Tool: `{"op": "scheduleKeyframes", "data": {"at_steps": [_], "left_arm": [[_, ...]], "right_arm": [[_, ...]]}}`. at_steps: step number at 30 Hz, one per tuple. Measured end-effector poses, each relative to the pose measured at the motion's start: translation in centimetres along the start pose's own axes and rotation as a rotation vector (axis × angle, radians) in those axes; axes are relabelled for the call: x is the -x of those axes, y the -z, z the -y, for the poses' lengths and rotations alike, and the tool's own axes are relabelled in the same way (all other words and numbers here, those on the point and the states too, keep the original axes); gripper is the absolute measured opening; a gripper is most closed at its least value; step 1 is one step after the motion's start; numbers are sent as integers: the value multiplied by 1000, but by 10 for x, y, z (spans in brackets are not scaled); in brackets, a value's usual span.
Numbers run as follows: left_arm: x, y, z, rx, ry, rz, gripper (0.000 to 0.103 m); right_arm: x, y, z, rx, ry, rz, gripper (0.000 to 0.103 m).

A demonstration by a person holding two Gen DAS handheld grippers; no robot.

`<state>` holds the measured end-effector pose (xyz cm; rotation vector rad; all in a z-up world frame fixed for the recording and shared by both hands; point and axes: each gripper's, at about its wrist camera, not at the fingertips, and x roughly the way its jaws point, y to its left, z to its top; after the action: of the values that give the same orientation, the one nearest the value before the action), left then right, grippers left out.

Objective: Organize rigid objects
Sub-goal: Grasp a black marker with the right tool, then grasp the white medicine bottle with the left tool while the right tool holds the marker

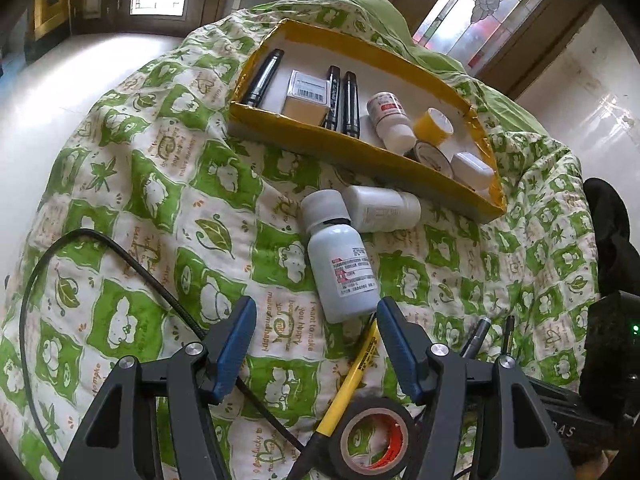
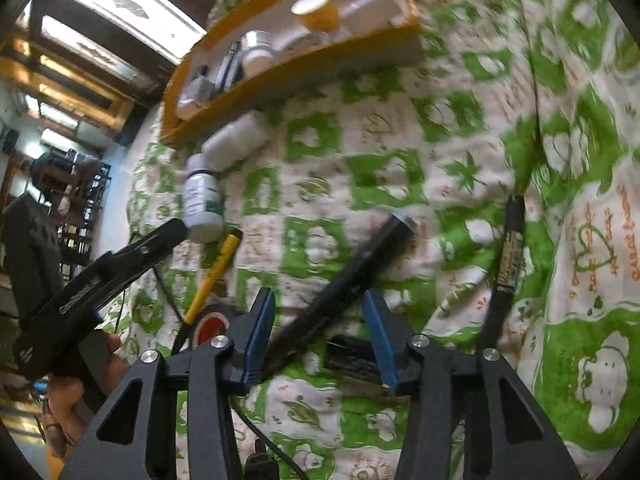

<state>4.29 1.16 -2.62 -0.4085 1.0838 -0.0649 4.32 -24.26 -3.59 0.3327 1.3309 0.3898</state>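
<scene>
Green-and-white quilt underneath everything. Yellow-edged tray on it, holding markers, a small box and bottles. White bottle lying just outside tray, beside a second bottle. Left gripper spread wide, empty, at white bottle's base. Right gripper released, straddling black marker without gripping. Yellow pen touching tape roll.

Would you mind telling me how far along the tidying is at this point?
Partly done: the yellow-rimmed cardboard tray already holds black markers, a small box and several bottles. Nothing is gripped; the open left gripper faces the grey-white labelled bottle, and the open right gripper straddles a black pen. A white bottle, yellow pen and black tape roll remain.
</scene>
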Motion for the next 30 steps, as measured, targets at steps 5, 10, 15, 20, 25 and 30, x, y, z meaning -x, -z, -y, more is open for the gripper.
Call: {"op": "scheduleKeyframes", "data": {"at_steps": [5, 10, 15, 20, 25, 30], "left_arm": [[-3, 1, 5, -12, -9, -4, 66], [-5, 1, 5, -19, -15, -10, 66], [-5, 1, 6, -22, -18, -10, 66], [-6, 1, 7, -27, -22, -12, 66], [-8, -5, 13, -35, -62, 9, 66], [-16, -22, 22, -55, -110, 22, 56]], "right_arm": [[-11, -6, 5, -23, -21, -11, 42], [-17, -8, -11, 34, 0, 23, 24], [-13, -10, -28, 120, 23, 86, 21], [7, -21, -44, 232, 192, 235, 19], [-10, -27, -35, 205, 181, 164, 19], [-15, -22, -34, 195, 168, 139, 19]]}}
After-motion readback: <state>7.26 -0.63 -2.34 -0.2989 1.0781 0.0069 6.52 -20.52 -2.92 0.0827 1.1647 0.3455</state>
